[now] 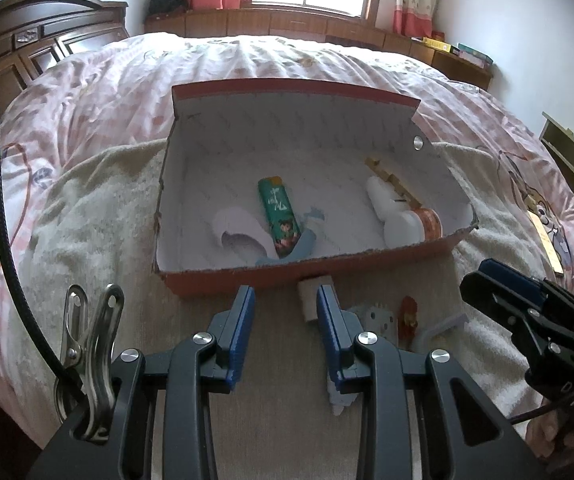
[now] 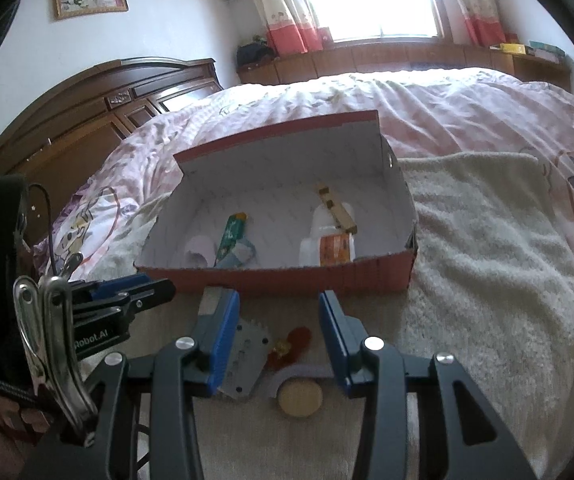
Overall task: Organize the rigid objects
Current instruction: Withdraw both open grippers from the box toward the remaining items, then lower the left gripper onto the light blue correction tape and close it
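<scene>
A red cardboard box (image 1: 307, 276) (image 2: 287, 276) stands open on a cream towel. Inside lie a green tube (image 1: 281, 216) (image 2: 233, 232), a white bottle with an orange label (image 1: 407, 220) (image 2: 327, 240), a wooden stick (image 1: 391, 180) and a white curved piece (image 1: 239, 228). My left gripper (image 1: 287, 304) is open and empty just in front of the box; a small pale block (image 1: 311, 298) lies by its right fingertip. My right gripper (image 2: 281, 308) is open over a grey toothed plate (image 2: 247, 356), a small red toy (image 2: 293, 342) and a round wooden disc (image 2: 301, 398).
The towel (image 2: 487, 260) lies on a pink quilted bed (image 1: 247, 64). A dark wooden headboard (image 2: 87, 120) is at the left and a low wooden cabinet (image 1: 287, 24) runs under the window. The right gripper (image 1: 495, 296) shows at the left wrist view's right edge.
</scene>
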A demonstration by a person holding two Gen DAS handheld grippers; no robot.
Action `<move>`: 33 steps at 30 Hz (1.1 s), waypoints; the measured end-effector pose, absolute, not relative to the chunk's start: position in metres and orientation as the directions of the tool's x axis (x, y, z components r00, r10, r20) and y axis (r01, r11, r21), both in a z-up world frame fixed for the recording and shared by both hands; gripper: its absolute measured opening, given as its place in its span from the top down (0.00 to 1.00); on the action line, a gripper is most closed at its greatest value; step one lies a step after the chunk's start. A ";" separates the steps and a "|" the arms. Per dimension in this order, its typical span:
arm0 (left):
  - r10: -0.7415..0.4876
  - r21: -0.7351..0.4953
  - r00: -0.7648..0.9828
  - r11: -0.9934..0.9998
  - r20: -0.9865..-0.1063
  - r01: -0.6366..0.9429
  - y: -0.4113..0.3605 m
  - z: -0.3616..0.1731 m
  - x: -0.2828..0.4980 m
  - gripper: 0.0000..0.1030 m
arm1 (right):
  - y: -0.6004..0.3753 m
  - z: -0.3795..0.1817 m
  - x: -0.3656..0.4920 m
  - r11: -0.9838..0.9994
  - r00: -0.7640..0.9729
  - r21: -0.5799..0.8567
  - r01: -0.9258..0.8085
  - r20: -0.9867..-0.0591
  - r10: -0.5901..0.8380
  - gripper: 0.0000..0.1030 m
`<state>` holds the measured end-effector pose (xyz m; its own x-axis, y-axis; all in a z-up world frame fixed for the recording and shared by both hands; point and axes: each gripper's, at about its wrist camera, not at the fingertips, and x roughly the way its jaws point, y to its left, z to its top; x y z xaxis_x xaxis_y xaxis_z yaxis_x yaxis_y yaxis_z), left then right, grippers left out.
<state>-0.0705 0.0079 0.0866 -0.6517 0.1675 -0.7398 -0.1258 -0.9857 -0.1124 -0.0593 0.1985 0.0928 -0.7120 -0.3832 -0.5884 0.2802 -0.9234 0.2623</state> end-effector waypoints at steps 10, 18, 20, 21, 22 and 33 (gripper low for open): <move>0.171 -0.117 -0.633 -0.985 -0.755 -0.127 0.007 0.076 -0.057 0.68 | 0.202 0.079 -0.045 -0.929 -0.686 0.255 0.267 -0.627 -0.369 0.58; 0.177 -0.115 -0.622 -0.984 -0.762 -0.138 0.008 0.069 -0.049 0.68 | 0.206 0.071 -0.036 -0.931 -0.673 0.252 0.264 -0.643 -0.365 0.58; 0.186 -0.122 -0.614 -0.982 -0.767 -0.145 0.009 0.066 -0.048 0.68 | 0.205 0.069 -0.034 -0.931 -0.669 0.251 0.266 -0.647 -0.366 0.58; 0.189 -0.124 -0.610 -0.981 -0.770 -0.147 0.011 0.064 -0.047 0.68 | 0.204 0.068 -0.034 -0.930 -0.666 0.251 0.268 -0.650 -0.367 0.58; 0.191 -0.125 -0.607 -0.981 -0.772 -0.150 0.012 0.063 -0.047 0.68 | 0.204 0.067 -0.033 -0.930 -0.663 0.250 0.270 -0.651 -0.368 0.58; 0.214 -0.107 -0.559 -0.970 -0.801 -0.219 0.034 0.043 -0.043 0.68 | 0.206 0.059 -0.031 -0.928 -0.650 0.258 0.269 -0.663 -0.372 0.58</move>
